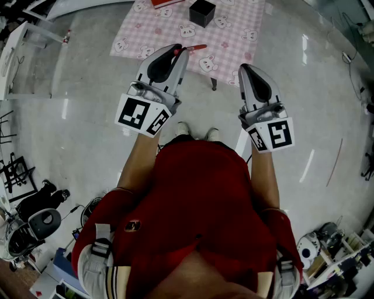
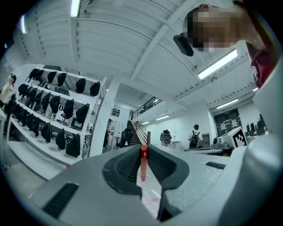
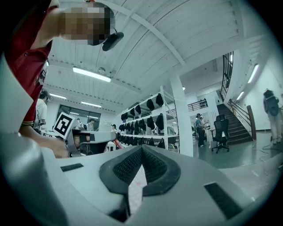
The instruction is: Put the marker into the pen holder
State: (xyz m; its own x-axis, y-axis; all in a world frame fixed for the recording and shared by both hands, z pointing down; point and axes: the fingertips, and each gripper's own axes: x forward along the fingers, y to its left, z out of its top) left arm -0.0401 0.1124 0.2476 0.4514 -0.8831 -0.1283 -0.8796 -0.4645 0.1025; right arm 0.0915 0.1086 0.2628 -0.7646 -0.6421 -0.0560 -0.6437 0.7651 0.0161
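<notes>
A red marker (image 1: 194, 47) sticks out of my left gripper (image 1: 179, 54), which is shut on it and held above the near edge of the table. In the left gripper view the marker (image 2: 143, 162) stands upright, pinched between the closed jaws. The black square pen holder (image 1: 202, 12) stands further back on the pink bunny-print tablecloth (image 1: 236, 32), well apart from the marker. My right gripper (image 1: 245, 68) hovers at the table's near right edge; its jaws meet with nothing between them, and the right gripper view shows that gripper (image 3: 141, 148) pointing up into the room.
A red item (image 1: 166, 2) lies at the cloth's far edge. A table leg (image 1: 213, 83) shows below the cloth. A white desk (image 1: 20, 55) stands at the left. Clutter lines the floor at both lower corners. Shelves of black bags (image 2: 48, 112) fill the room's side.
</notes>
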